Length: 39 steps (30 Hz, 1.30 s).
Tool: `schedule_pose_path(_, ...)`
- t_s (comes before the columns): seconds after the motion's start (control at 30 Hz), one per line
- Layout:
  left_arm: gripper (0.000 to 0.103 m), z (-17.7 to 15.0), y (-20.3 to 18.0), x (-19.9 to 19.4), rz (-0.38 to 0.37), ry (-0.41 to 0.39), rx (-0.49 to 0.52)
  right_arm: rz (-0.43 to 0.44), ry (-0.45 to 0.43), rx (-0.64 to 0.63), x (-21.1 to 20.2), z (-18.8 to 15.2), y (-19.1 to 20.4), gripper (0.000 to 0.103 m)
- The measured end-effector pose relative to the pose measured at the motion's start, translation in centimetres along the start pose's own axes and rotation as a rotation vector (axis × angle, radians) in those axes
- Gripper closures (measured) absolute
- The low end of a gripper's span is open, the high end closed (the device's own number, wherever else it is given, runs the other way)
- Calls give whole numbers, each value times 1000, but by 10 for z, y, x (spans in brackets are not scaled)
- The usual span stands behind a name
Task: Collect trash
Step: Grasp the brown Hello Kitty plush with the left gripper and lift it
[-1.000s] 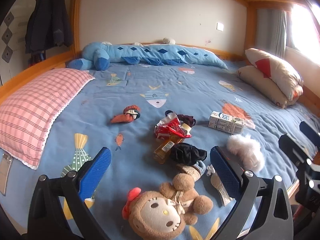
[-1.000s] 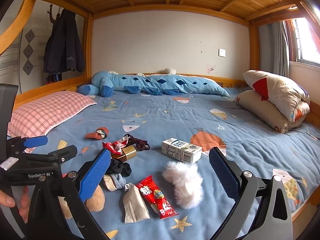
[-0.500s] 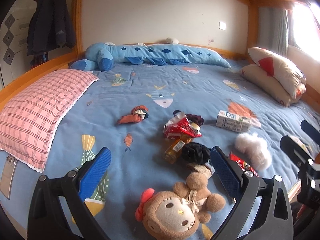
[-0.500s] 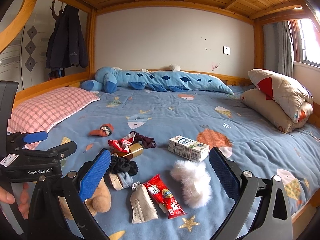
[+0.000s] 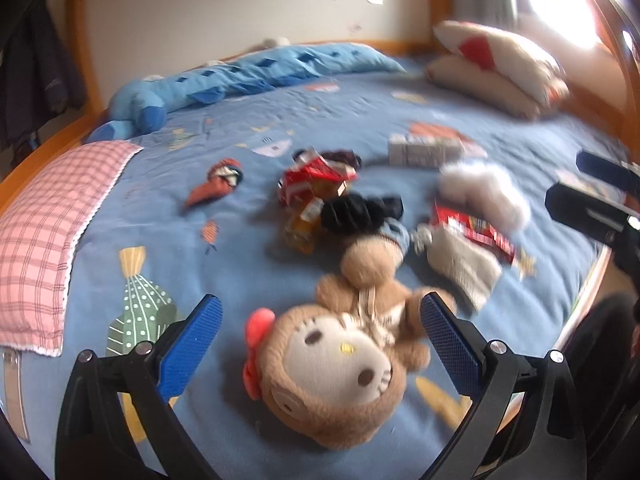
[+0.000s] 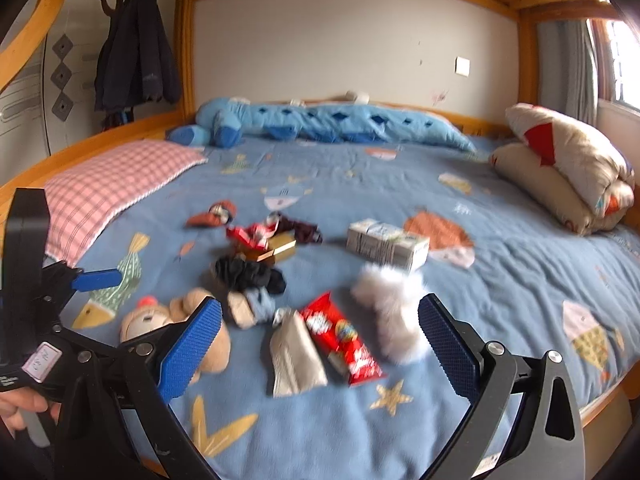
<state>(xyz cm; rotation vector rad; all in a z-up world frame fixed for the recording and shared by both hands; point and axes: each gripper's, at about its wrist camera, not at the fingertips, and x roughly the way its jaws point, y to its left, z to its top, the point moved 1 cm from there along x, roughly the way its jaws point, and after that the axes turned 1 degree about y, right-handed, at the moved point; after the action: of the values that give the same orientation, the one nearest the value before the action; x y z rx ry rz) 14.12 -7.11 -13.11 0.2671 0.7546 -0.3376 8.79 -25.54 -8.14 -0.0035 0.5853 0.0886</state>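
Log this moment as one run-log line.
left gripper: open, over plush toy | right gripper: open, over red snack wrapper | nothing collected

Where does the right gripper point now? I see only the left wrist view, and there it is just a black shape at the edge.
Observer: The right gripper is open and aims at a red snack packet.
Operator: Is the whole packet in sight there?
Observer: Yes. It lies flat on the blanket, close between a grey cloth piece and a white fluffy thing.
Operator: What holds my gripper?
Observer: A hand grips the handle of the left gripper.
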Motion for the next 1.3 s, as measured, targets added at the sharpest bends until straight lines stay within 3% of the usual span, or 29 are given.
schedule_pose_path(0.2, 4, -10, -5, 21, -42, 49, 72, 7, 52, 13, 5, -10, 1, 8)
schedule_pose_path(0.47, 3, -10, -14, 42, -68, 34, 145, -14, 64, 19, 2, -12, -5, 8)
schedule_pose_path(0.67, 3, -13, -22, 57, -189, 80, 172, -17, 68, 27, 1, -14, -8, 8)
schedule_pose_path(0.8, 3, -16, -21, 62, -221, 92, 133, -22, 67, 26, 1, -14, -8, 8)
schedule_pose_path(0.97, 23, -16, -15, 61, -279, 115, 69, -20, 76, 33, 3, -15, -8, 8)
schedule_pose_path(1.13, 30, -16, -22, 52, -246, 103, 86, -16, 96, 21, 9, -18, -2, 8)
schedule_pose_path(1.3, 30, -12, -13, 40, -230, 77, 25, 7, 101, 19, 10, -20, 2, 8)
